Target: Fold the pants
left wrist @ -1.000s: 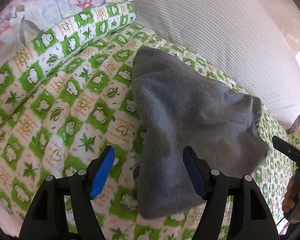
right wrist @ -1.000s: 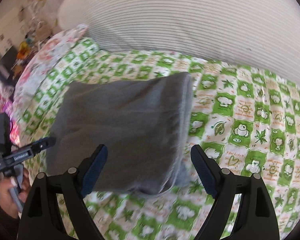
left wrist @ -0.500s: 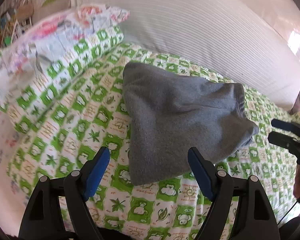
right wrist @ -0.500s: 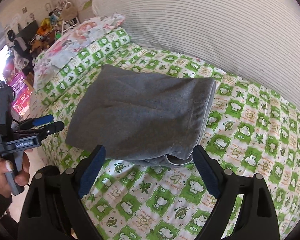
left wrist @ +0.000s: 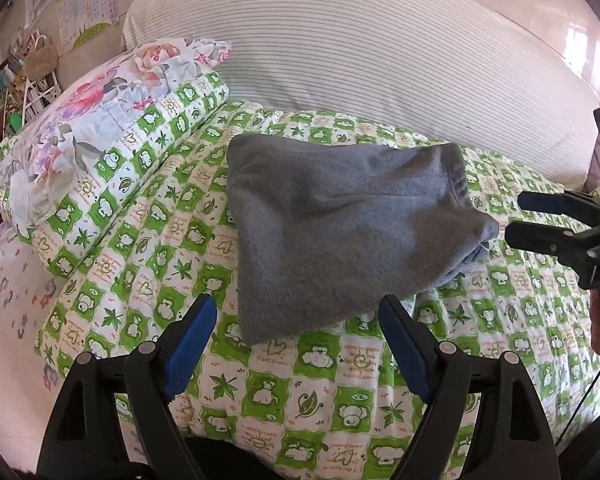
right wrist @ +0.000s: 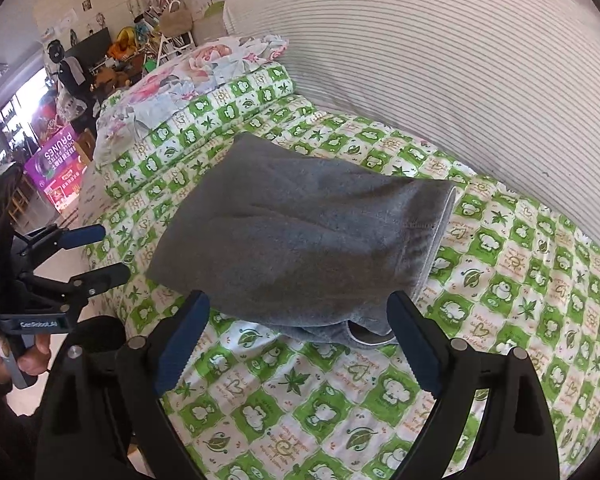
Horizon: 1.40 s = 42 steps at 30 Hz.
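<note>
Here, folded grey pants [left wrist: 340,232] are seen on the bed [left wrist: 332,380], long axis crosswise, ahead of both spread, empty grippers: left gripper [left wrist: 296,344], right gripper [right wrist: 300,340].

At nine o'clock in the right wrist view, a purple box [right wrist: 56,160] reads "PRUNES", upside down. Below it, the left gripper [right wrist: 96,254] body carries a partly legible "GenRobot" label.
</note>
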{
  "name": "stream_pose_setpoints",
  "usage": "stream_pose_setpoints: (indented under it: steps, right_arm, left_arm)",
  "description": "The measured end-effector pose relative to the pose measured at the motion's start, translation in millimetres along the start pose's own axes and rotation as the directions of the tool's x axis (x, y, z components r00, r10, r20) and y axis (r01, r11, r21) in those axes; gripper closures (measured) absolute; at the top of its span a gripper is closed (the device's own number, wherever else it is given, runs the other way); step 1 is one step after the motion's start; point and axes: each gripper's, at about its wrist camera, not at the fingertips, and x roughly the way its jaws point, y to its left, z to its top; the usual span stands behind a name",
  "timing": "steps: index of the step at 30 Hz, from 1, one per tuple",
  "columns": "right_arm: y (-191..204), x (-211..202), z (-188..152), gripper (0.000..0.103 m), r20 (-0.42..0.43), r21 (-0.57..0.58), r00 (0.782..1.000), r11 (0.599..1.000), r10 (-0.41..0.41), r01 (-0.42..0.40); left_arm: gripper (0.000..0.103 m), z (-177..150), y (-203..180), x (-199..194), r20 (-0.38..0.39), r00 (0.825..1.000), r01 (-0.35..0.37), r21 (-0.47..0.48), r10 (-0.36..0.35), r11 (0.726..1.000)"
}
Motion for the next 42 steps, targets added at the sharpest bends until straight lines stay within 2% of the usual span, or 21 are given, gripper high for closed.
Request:
stream_pose_setpoints:
  steps: [10,13,18,42]
  right_arm:
    - [1.4,2.0,0.5,0.012,0.003,-0.016,1.000,1.000,0.011,-0.010]
    - [3.1,4.2,0.7,0.012,0.000,-0.024,1.000,1.000,0.019,-0.019]
    - [6.2,9.1,0.1,0.012,-0.011,-0.035,1.000,0.999,0.025,-0.025]
    - [9.5,21.3,-4.3,0.012,-0.051,-0.050,0.998,0.998,0.028,-0.031]
  left_arm:
    - [0.018,-1.9,-1.5,2.5,-0.013,1.000,0.010,-0.004,-0.010,1.000]
    - [0.018,-3.2,0.4,1.1,0.010,1.000,0.017,-0.011,-0.017,1.000]
    - [0.018,-2.5,-2.1,-0.6,0.041,0.999,-0.011,0.014,0.011,1.000]
    - [0.018,-1.1,2.2,3.8,0.036,0.999,-0.018,0.003,0.018,1.000]
